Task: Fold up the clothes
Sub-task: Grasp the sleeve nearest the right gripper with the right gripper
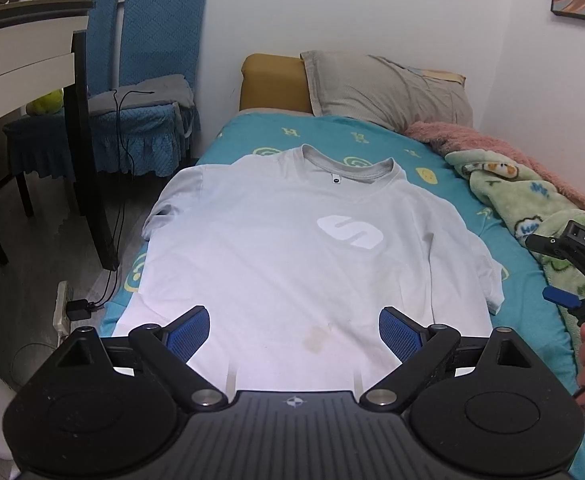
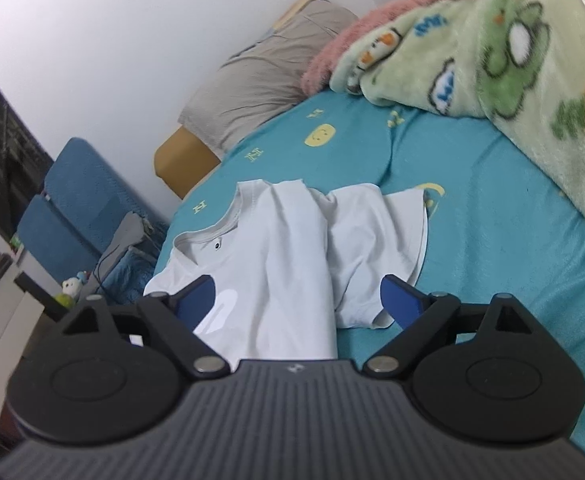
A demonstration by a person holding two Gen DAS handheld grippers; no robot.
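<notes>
A white T-shirt [image 1: 292, 248] with a white S logo lies spread flat, front up, on the teal bed sheet [image 1: 532, 280], collar toward the pillow. My left gripper [image 1: 294, 332] is open and empty, hovering over the shirt's lower hem. In the right wrist view the shirt [image 2: 288, 264] shows from its right side, with the right sleeve [image 2: 376, 256] creased. My right gripper [image 2: 298, 300] is open and empty above that sleeve side. The right gripper's body also shows in the left wrist view [image 1: 576, 264] at the right edge, held by a hand.
A grey pillow [image 1: 384, 88] lies at the bed head. A green cartoon blanket [image 1: 532, 208] and a pink blanket [image 1: 492, 140] are bunched along the bed's right side. Blue-covered chairs [image 1: 140, 80], a table [image 1: 20, 60] and a power strip [image 1: 62, 308] stand to the left on the floor.
</notes>
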